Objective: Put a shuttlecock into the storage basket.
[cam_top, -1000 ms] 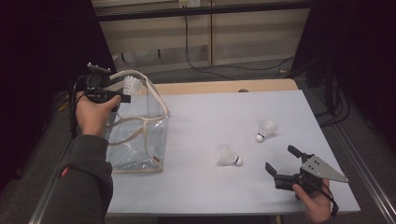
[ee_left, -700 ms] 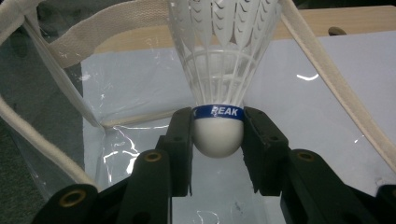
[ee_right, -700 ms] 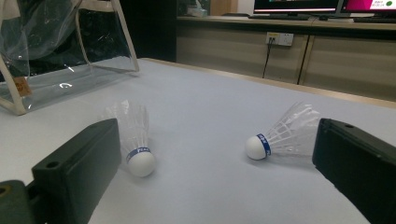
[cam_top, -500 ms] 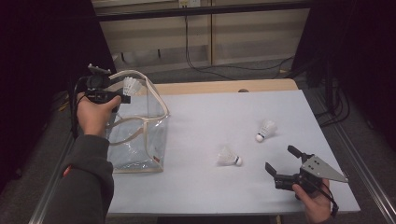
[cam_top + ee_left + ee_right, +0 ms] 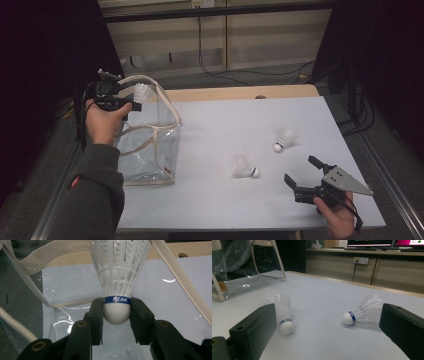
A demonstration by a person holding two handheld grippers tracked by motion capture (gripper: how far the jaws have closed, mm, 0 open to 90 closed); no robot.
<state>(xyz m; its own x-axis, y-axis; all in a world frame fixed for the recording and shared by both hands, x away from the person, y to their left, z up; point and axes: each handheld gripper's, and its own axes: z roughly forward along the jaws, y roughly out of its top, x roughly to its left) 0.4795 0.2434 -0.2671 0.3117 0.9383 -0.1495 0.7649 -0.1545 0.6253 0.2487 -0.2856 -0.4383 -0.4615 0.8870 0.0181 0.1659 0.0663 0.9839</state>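
My left gripper [image 5: 131,106] is held over the open top of a clear plastic bag [image 5: 147,150] with cream webbing handles, shut on the white cork of a shuttlecock [image 5: 117,312] whose feather skirt [image 5: 143,92] points away from the hand. The same bag [image 5: 239,272] stands on the table's left side. Two more white shuttlecocks lie on the pale table: one [image 5: 245,167] near the middle, one [image 5: 284,139] further right. They also lie ahead of my right gripper [image 5: 329,332], one [image 5: 283,315] to its left and one [image 5: 362,311] to its right. My right gripper [image 5: 305,172] rests open near the front right edge.
The table [image 5: 225,120] has a wooden strip along its far edge and metal rails at both sides. Cabinets and trailing cables [image 5: 210,60] lie beyond it. A bare stretch of tabletop separates the bag from the loose shuttlecocks.
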